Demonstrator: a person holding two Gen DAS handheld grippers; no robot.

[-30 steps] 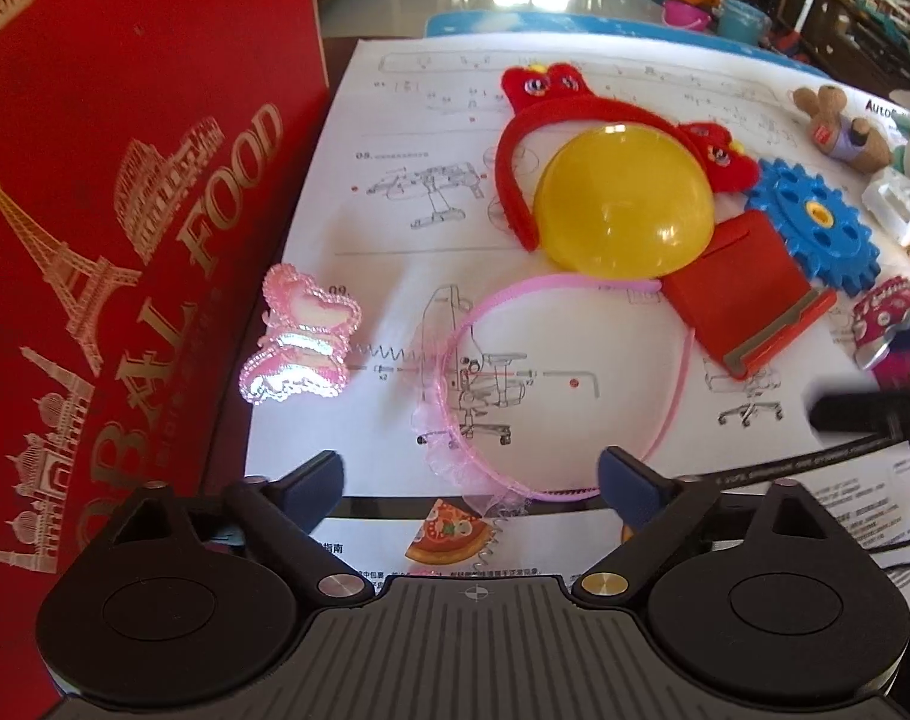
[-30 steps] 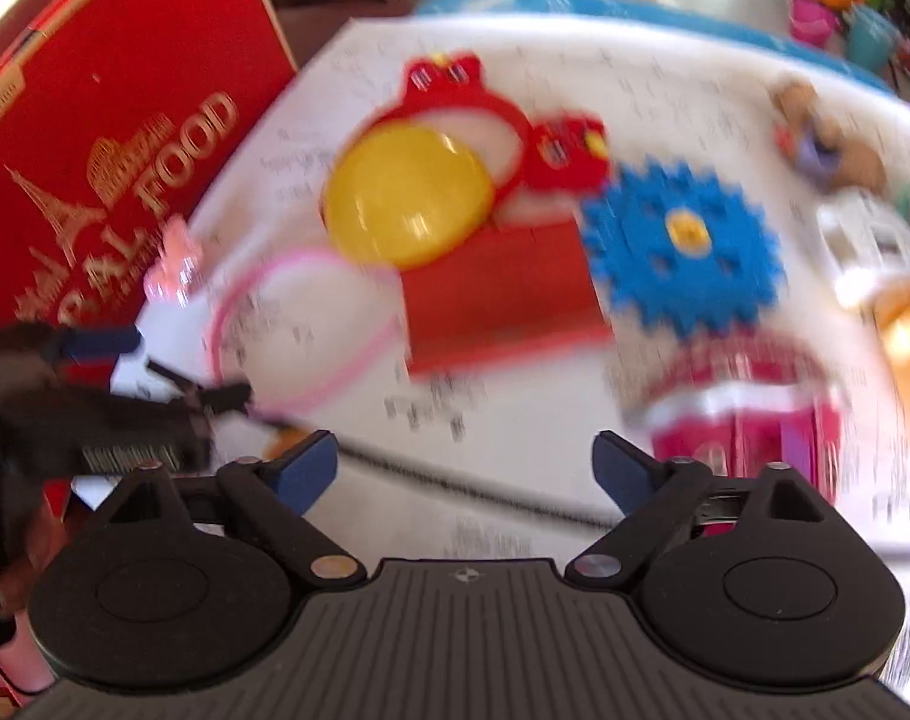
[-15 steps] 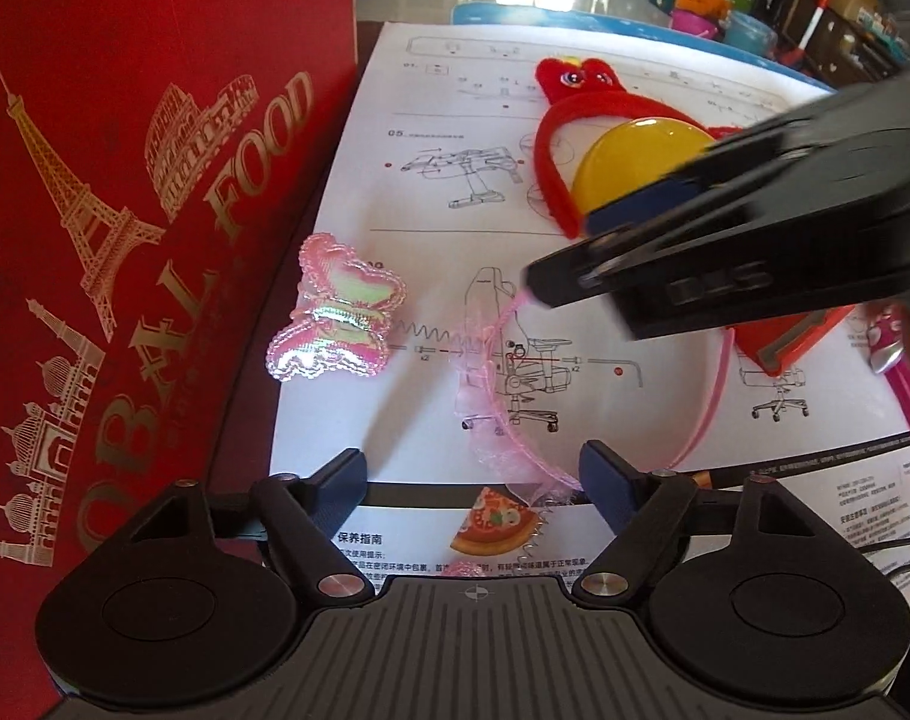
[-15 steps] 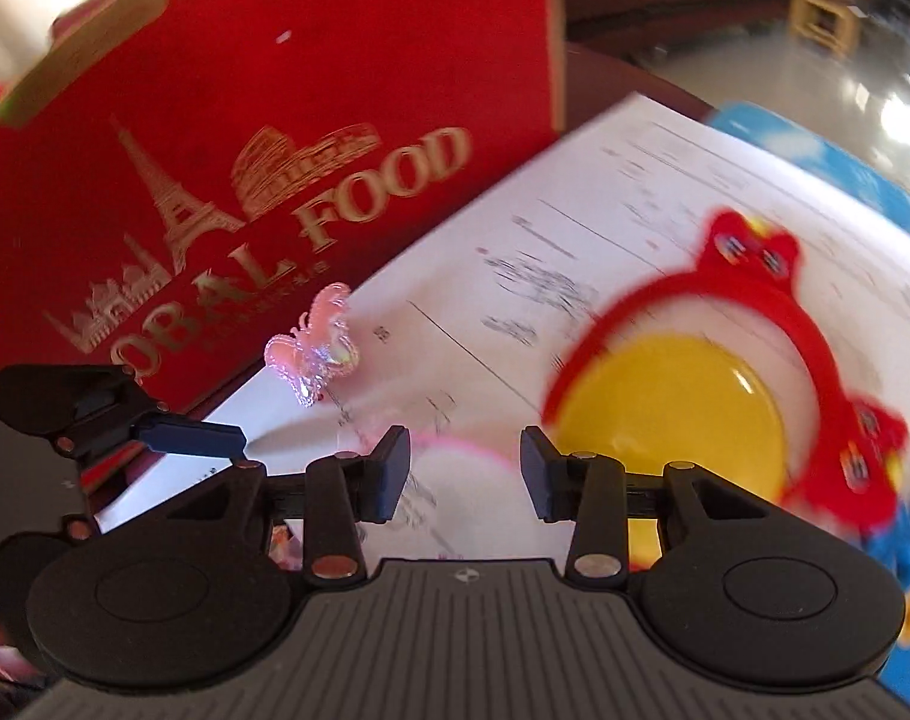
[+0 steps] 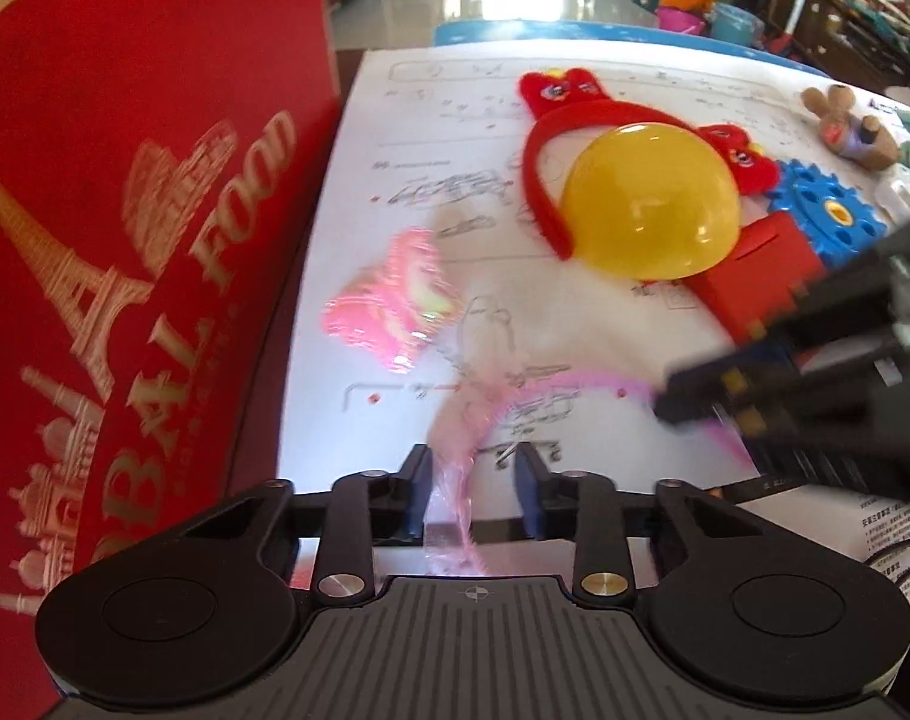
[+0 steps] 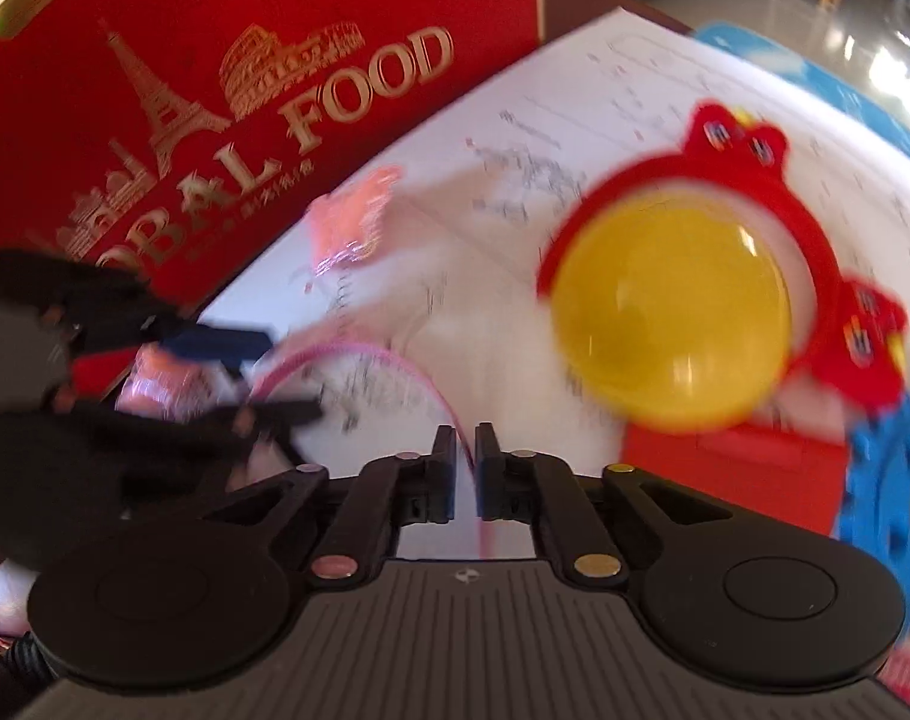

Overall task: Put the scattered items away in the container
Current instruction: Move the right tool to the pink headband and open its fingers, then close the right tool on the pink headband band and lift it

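Note:
A thin pink headband [image 5: 574, 382] with a lace end and a pink butterfly [image 5: 395, 306] on a spring lies on the white instruction sheet [image 5: 443, 120]. My left gripper [image 5: 471, 463] is closing, with the lace end between its jaws and a gap still showing on the right side. My right gripper [image 6: 465, 441] is shut on the headband [image 6: 347, 351] at its other side; it shows blurred in the left wrist view. The tall red box [image 5: 125, 240] stands along the left, beside the sheet.
Beyond the pink headband sit a yellow dome [image 5: 649, 210], a red plush headband [image 5: 538, 180], a red block [image 5: 754, 282] and a blue gear [image 5: 826, 216]. A small plush toy [image 5: 844, 120] lies at the far right. The box wall [image 6: 245, 60] stands close on the left.
The left jaws have narrowed around the lace end. The right gripper swung left from the red block and can, came down and shut on the pink band. The butterfly has shifted and blurs.

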